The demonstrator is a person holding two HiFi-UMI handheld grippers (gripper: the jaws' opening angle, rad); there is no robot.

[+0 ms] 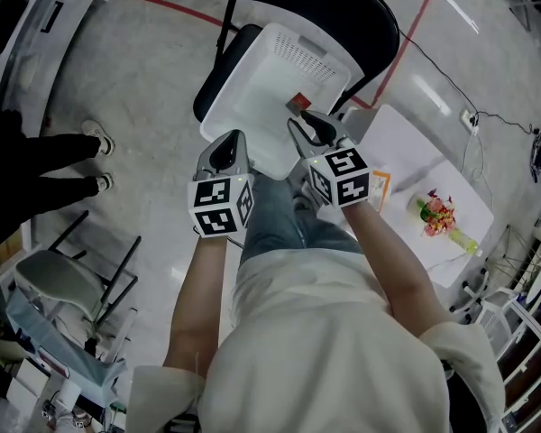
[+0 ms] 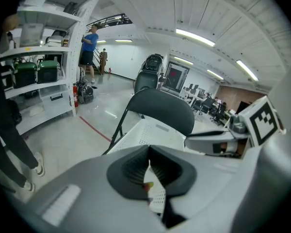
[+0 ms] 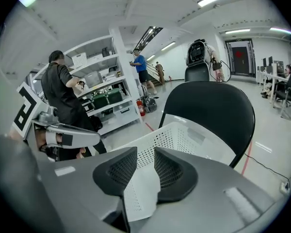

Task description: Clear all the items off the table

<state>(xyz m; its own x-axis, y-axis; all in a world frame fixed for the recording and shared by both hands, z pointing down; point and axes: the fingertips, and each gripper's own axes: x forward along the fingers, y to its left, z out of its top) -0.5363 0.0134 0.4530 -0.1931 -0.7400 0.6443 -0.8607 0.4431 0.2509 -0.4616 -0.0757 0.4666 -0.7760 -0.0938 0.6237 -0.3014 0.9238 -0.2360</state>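
A white slatted basket (image 1: 320, 57) stands on the seat of a black folding chair (image 1: 365, 7). A small red item (image 1: 298, 104) lies inside the basket. Both grippers hover side by side over the basket's near rim. My left gripper (image 1: 227, 142) is shut with nothing held; in the left gripper view (image 2: 149, 152) only a slit shows between its pads. My right gripper (image 1: 305, 126) stands a little open with nothing between its pads, and the basket (image 3: 184, 137) shows through the gap (image 3: 145, 157). On the white table (image 1: 406, 147) at right lie a flower bunch (image 1: 439, 215) and an orange packet (image 1: 380, 188).
A person in dark trousers (image 1: 36, 161) stands on the left, by grey shelving (image 2: 43, 57). A second chair (image 1: 63, 278) is at lower left. Red tape lines (image 1: 171, 5) mark the floor. A cable (image 1: 500, 120) runs past the table's far side.
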